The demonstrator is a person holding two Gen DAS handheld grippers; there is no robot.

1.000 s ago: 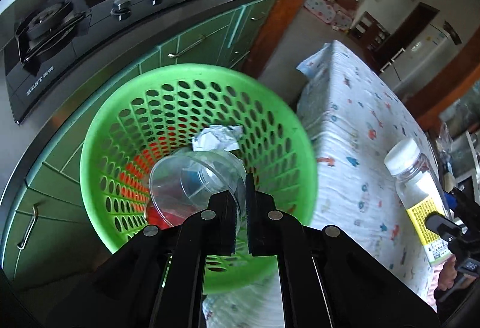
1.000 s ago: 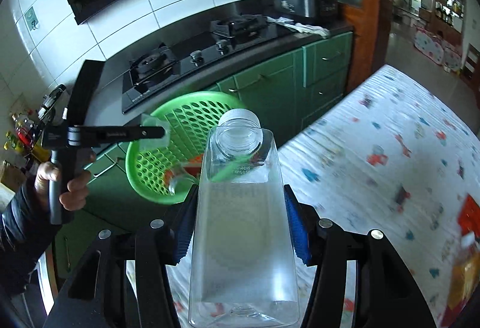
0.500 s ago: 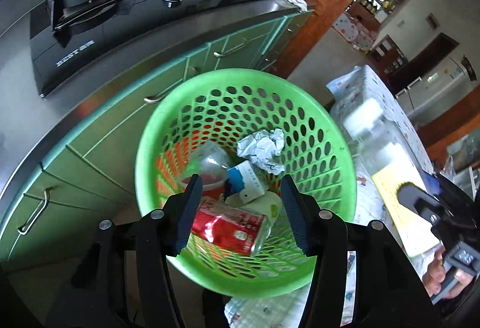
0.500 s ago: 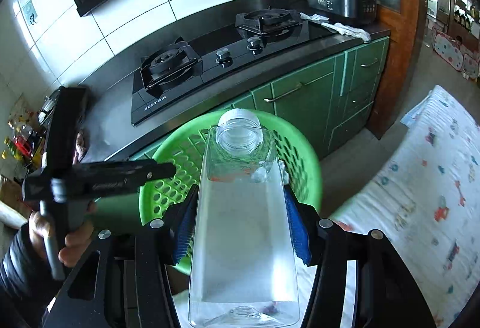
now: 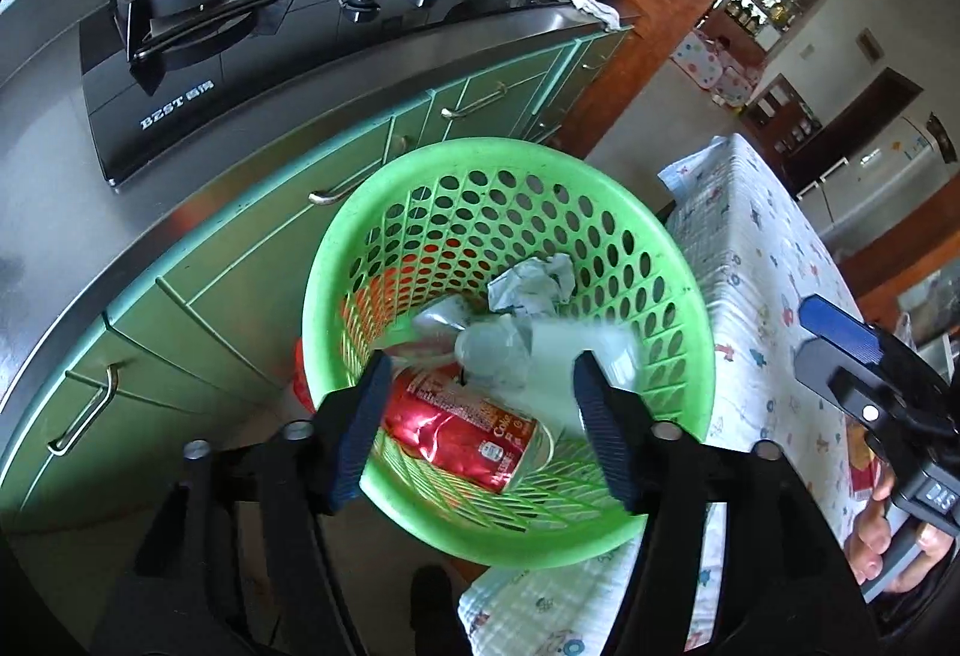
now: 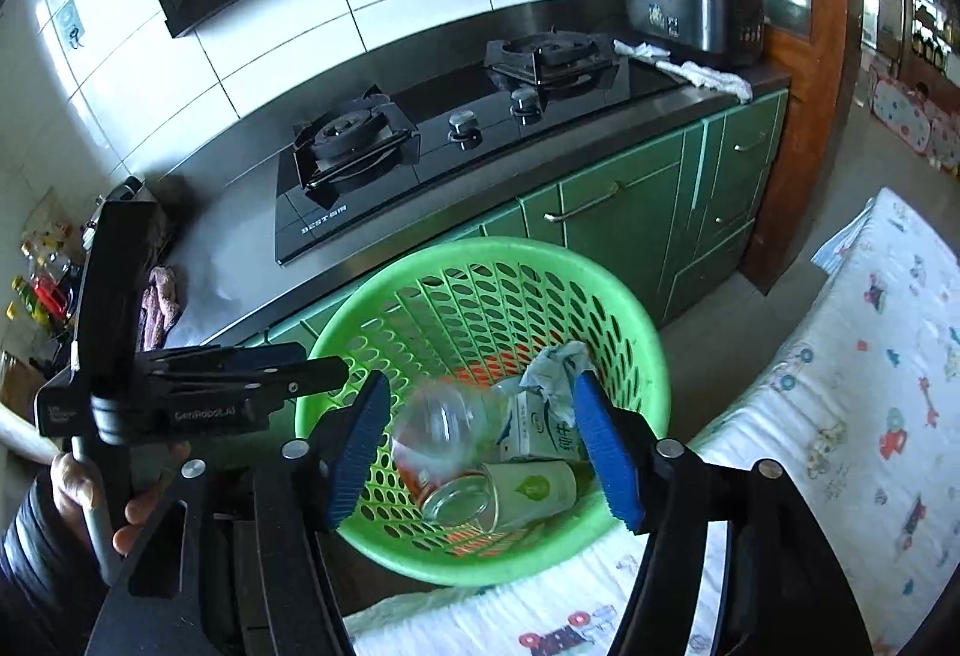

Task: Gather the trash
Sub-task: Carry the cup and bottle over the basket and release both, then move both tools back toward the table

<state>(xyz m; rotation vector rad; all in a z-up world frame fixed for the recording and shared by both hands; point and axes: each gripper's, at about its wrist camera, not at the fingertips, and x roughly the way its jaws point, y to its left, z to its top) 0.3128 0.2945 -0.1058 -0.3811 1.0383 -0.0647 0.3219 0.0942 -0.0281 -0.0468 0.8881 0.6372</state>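
1. Left wrist view: the left claw (image 5: 480,422) is spread wide and empty at lower centre, above the green basket (image 5: 372,236); a blurred clear bottle (image 5: 540,350) is seen dropping beside the red can (image 5: 462,425).
2. Right wrist view: the right claw (image 6: 483,443), clamped on that bottle (image 6: 447,422) half a second ago, is now wide and empty; the bottle is judged collected.

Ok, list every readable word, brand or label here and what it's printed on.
"BEST" plus unclear characters: front edge of the gas stove.
"GenRobot.AI": side of the left gripper.
"Coke" (partial): crushed red can in the green basket.
Milk carton: print too blurred to read.
Rice cooker: panel markings too small.
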